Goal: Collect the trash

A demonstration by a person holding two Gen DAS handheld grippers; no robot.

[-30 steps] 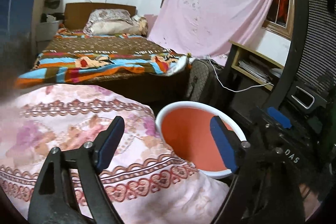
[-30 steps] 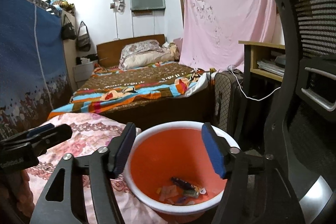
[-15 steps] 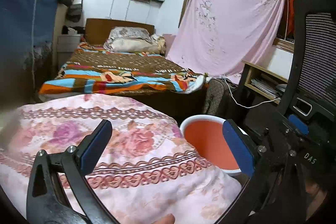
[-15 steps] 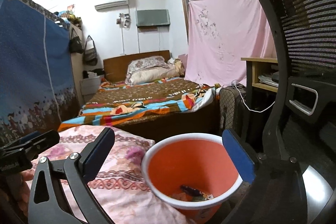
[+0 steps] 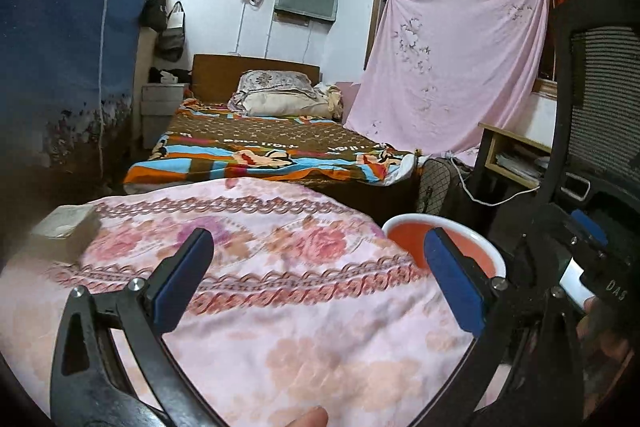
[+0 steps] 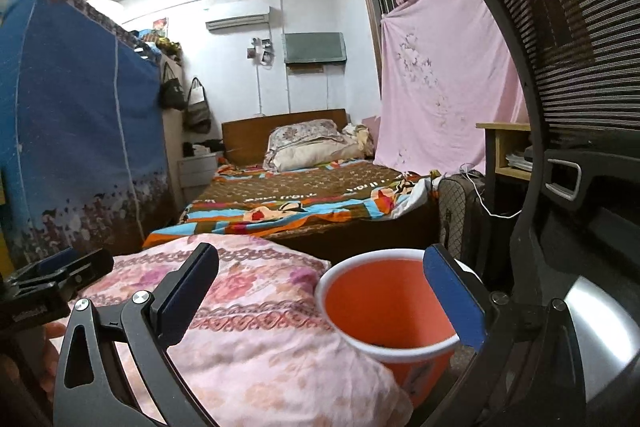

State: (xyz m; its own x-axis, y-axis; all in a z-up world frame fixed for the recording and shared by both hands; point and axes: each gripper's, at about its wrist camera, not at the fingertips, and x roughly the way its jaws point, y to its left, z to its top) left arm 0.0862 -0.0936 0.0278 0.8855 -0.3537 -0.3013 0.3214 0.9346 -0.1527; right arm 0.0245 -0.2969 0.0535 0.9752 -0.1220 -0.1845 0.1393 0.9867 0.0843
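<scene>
A: So, both grippers empty. Left gripper [image 5: 316, 279] has its jaws spread wide, nothing between them; they have just been opening. Same for the right gripper [image 6: 320, 291]: jaws apart, just opened, nothing pinched.

B: Where's the bin?

A: Orange bin [image 6: 384, 307] sits on the floor, touching the edge of the quilt [image 6: 248, 307], at about 4 o'clock of the quilt in the right view. In the left view it's at 3 o'clock [image 5: 440, 243], partly behind the right-hand finger. It makes sense there: anything picked off the quilt goes over the edge into it.

B: Anything in it?

A: Only a dark sliver at the bottom rim line shows. Can't tell what it is.

B: Trash left to pick?

A: One pale flat packet [image 5: 66, 227] lies on the quilt at 9 o'clock in the left view, well apart from the bin. Might be tissue; too blurred to tell. Rest of the quilt looks bare.

B: Why both held level and wide?

A: My read: a drop is finished and the jaws are staged for the next pick. Left one is the nearer to that packet. Chair [image 6: 560, 67] crowds the right side, so the right gripper has little room to swing.
</scene>
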